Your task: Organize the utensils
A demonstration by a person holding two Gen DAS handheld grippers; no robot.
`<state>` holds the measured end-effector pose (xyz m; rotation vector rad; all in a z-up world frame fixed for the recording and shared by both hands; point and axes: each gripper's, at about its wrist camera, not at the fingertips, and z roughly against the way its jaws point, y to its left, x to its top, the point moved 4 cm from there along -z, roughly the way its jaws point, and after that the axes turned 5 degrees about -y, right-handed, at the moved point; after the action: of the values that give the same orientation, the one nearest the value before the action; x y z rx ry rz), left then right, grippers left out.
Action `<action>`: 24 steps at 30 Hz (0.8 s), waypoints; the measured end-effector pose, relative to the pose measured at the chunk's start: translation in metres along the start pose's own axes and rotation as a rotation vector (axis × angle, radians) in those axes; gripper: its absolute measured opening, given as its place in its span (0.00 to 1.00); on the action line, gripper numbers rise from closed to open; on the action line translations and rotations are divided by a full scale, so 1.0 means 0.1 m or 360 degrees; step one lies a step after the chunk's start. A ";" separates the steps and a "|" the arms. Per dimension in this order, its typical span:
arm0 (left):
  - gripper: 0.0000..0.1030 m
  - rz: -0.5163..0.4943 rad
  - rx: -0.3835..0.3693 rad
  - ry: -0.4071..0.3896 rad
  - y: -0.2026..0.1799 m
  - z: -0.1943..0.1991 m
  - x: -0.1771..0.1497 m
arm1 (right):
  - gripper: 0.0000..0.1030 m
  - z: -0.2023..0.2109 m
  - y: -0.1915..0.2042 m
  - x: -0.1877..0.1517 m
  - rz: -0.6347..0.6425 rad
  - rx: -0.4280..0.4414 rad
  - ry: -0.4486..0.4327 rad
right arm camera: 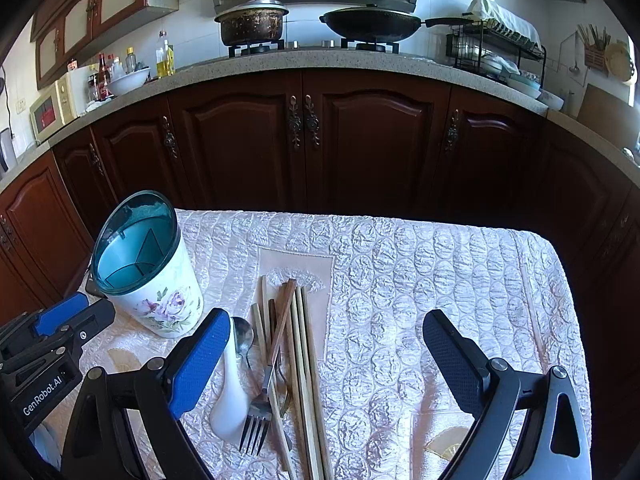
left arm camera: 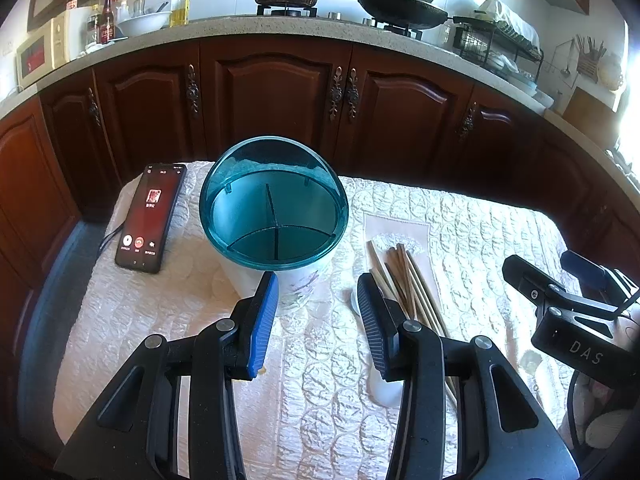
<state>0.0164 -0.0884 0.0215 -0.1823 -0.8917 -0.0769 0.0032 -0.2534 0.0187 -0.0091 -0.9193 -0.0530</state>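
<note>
Utensils (right arm camera: 280,364) loose on quilted cloth (right arm camera: 400,280), beside floral holder (right arm camera: 160,300).
Left wrist view: left gripper (left arm camera: 318,312) open, empty, just before holder; chopsticks (left arm camera: 408,280) right. Right wrist view: right gripper (right arm camera: 326,360) spread wide, empty, above fork (right arm camera: 260,408), spoons, chopsticks.

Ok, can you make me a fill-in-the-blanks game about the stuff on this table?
1. The utensil holder with painted flowers has a see-through rim coloured ____.
2. Inside, the holder is split into ____ sections.
3. The phone lies on the holder's ____ side in the left wrist view.
4. Beside the chopsticks lies a metal ____ with four prongs.

Missing words: blue; three; left; fork
</note>
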 end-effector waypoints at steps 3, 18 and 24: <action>0.39 0.0005 -0.0007 0.0008 -0.01 -0.01 -0.01 | 0.94 0.00 -0.02 -0.01 -0.0011 0.0000 0.0017; 0.39 0.0035 -0.0051 0.0065 -0.09 -0.08 -0.09 | 0.94 -0.02 -0.15 -0.03 -0.0057 -0.0003 -0.0007; 0.39 0.0039 -0.0052 0.0085 -0.09 -0.11 -0.10 | 0.94 -0.04 -0.18 -0.04 -0.0043 -0.0022 -0.0010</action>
<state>0.0168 -0.0997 0.0081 -0.2207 -0.8351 -0.0730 0.0032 -0.2717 0.0127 -0.0099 -0.9256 -0.0846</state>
